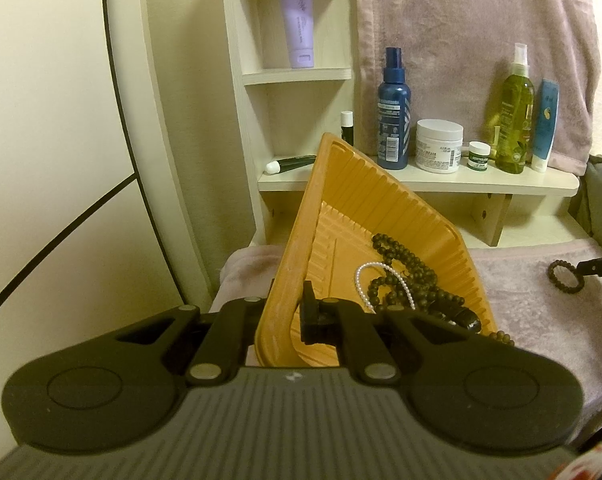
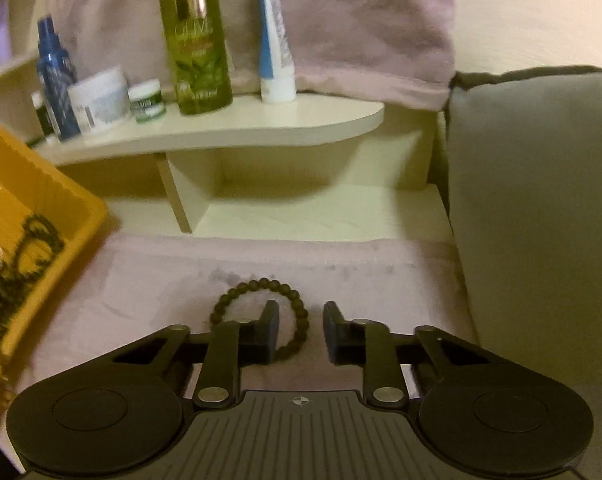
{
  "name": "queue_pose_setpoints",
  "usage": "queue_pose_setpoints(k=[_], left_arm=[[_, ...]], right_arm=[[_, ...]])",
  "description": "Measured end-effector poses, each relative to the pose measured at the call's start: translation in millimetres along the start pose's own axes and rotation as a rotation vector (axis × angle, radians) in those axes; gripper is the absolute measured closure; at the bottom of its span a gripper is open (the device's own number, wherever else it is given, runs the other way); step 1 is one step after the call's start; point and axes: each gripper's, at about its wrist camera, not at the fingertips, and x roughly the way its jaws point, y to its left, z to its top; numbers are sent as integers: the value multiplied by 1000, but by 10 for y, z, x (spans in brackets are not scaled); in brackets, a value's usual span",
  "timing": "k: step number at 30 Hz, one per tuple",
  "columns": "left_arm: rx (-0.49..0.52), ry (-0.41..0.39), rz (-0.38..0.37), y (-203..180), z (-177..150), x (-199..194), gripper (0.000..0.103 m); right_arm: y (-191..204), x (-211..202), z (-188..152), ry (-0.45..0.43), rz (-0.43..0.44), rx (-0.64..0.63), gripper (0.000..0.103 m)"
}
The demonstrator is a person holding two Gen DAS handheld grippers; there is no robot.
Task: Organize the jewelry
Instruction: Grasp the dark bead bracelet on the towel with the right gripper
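Note:
My left gripper [image 1: 288, 312] is shut on the near rim of an orange ribbed tray [image 1: 365, 188], which it holds tilted above the pink towel. Dark bead strands [image 1: 397, 256] and a white pearl bracelet [image 1: 375, 266] lie in the tray's lower corner. A dark bead bracelet [image 2: 261, 282] lies flat on the towel. My right gripper [image 2: 301, 330] sits over its right side with one finger inside the loop and the other outside. A gap shows between its pads and the beads. In the left wrist view the same bracelet [image 1: 563, 276] lies by the right gripper's tip [image 1: 599, 266].
A pale wooden shelf [image 2: 261, 128] behind holds a blue spray bottle [image 1: 393, 120], a white jar [image 1: 439, 146], a green bottle [image 2: 195, 44] and a tube. A pink towel [image 2: 361, 280] covers the table. A grey cushion [image 2: 541, 200] stands to the right. The tray's corner [image 2: 61, 200] is at the left.

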Motion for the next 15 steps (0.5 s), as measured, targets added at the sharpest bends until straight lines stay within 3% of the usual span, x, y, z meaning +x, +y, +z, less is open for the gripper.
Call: queue_pose_setpoints(k=[8,15], left_arm=[[-2,1,1,4,-1,0,97],[-5,1,0,18,-7,3,97]], right_arm=[[47,133,-76,28,-25,-68,96],[114,-83,-95,0,-21,-80,96]])
